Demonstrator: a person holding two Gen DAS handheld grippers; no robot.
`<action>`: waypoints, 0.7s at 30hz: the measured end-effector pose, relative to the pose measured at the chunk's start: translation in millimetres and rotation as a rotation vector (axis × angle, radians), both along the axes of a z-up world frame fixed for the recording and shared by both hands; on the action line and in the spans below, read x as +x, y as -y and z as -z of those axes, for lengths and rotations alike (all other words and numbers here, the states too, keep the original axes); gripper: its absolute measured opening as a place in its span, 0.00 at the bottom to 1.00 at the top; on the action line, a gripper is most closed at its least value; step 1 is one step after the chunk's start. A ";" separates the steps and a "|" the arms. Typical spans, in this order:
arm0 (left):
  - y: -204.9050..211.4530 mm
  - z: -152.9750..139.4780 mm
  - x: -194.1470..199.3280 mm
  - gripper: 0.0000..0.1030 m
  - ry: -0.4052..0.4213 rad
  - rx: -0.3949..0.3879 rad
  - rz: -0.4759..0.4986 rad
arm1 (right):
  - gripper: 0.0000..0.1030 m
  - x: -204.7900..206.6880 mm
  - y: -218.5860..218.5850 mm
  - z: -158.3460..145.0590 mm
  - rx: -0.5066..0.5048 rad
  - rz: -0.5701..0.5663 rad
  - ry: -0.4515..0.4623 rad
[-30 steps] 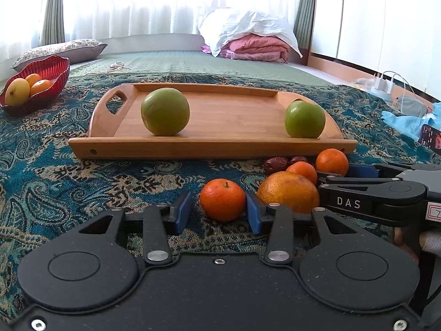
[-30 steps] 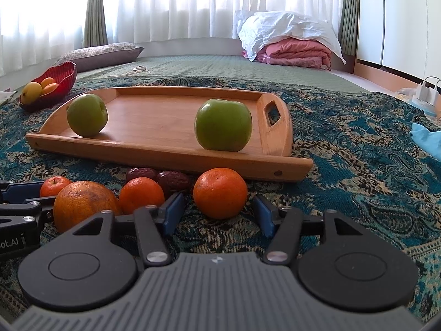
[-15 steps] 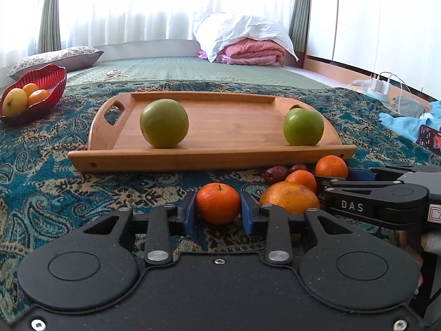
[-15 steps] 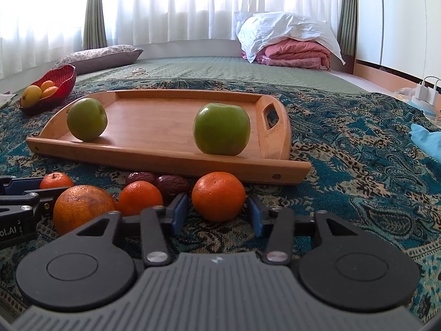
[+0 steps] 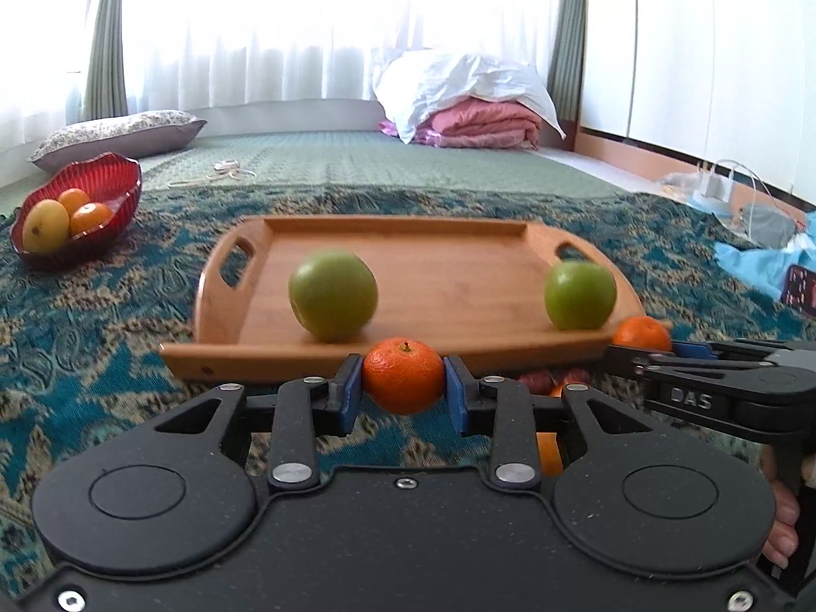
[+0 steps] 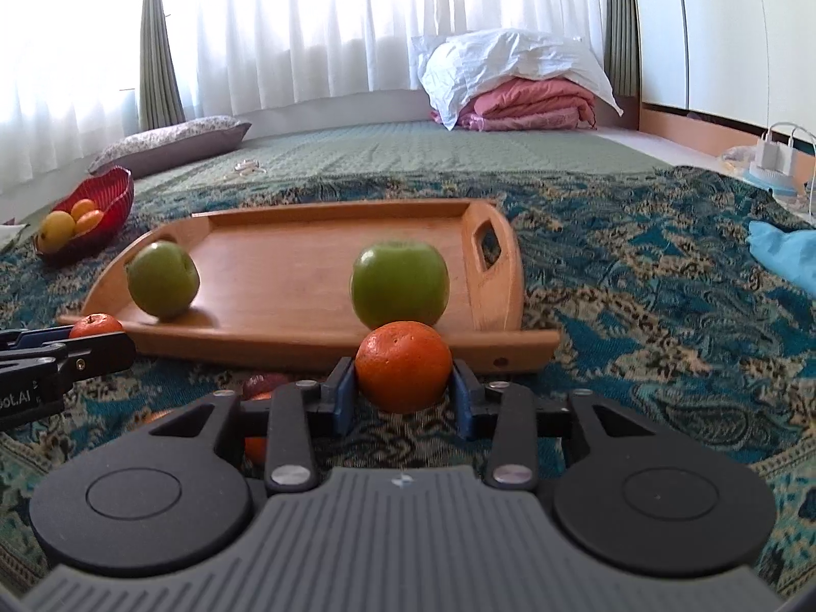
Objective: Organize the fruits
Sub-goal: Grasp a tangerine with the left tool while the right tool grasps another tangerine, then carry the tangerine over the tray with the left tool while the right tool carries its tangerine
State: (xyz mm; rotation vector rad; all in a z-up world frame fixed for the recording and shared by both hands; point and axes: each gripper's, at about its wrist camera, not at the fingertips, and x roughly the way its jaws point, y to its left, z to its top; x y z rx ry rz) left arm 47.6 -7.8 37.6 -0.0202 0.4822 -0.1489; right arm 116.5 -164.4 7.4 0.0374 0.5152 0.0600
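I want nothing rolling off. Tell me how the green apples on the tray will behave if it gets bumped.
Both apples are round and sit loose, so they would probably roll. The tray has a low front rim, which might not stop them. The right one sits near that edge, so it seems riskier.

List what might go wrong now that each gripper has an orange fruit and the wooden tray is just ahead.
1. The left gripper pinches its small tangerine only at the blue pad tips, as does the right gripper with its orange; either round fruit could slip out.
2. The green apples sit loose near the wooden tray's front edge; a fruit set down there may knock them rolling.
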 end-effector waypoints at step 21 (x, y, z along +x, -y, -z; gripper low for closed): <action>-33.9 -69.4 83.2 0.31 -0.003 -0.066 -0.028 | 0.42 60.3 10.7 -62.1 0.037 -0.016 0.049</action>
